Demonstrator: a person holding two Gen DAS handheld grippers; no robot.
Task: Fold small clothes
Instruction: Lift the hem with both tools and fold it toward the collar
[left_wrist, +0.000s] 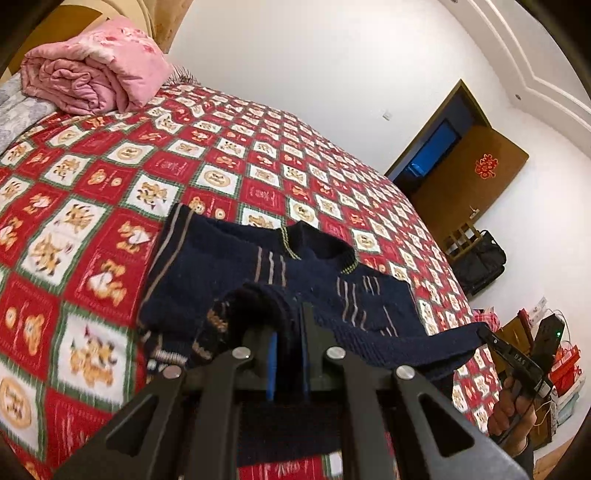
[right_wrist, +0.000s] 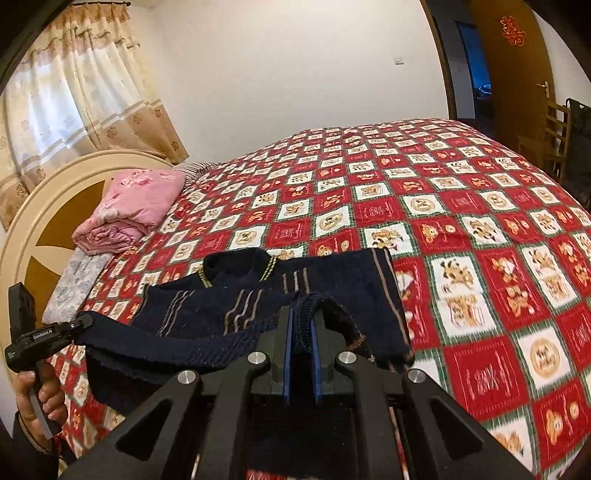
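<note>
Left wrist view first: the left gripper (left_wrist: 290, 332) is sitting at 6 o'clock with its jaws nearly closed, pinching the ribbed hem of the small navy knitted sweater with tan stripes (left_wrist: 236, 266). That sweater is lying in the middle of the red and white checked bear-print bedspread (left_wrist: 110, 177), collar pointing toward 12 o'clock. Over at 4 o'clock the right gripper (left_wrist: 484, 334) is clamping the other end of the same hem, so the edge is stretching taut between them. One rolled pink quilt (left_wrist: 92, 70) is resting at 10 o'clock.

Right wrist view: same deal mirrored. The right gripper's jaws are almost shut on a bunched bit of hem at 6 o'clock, and the left gripper is gripping the far corner at 9 o'clock, person's hand (right_wrist: 44, 395) wrapped round the handle.

My take on doing this well: keep both ends level and the hem tight, then carry it toward the collar together so the fold lands straight, not skewed.

Count: one sweater, two grippers, one quilt, one bedspread.
</note>
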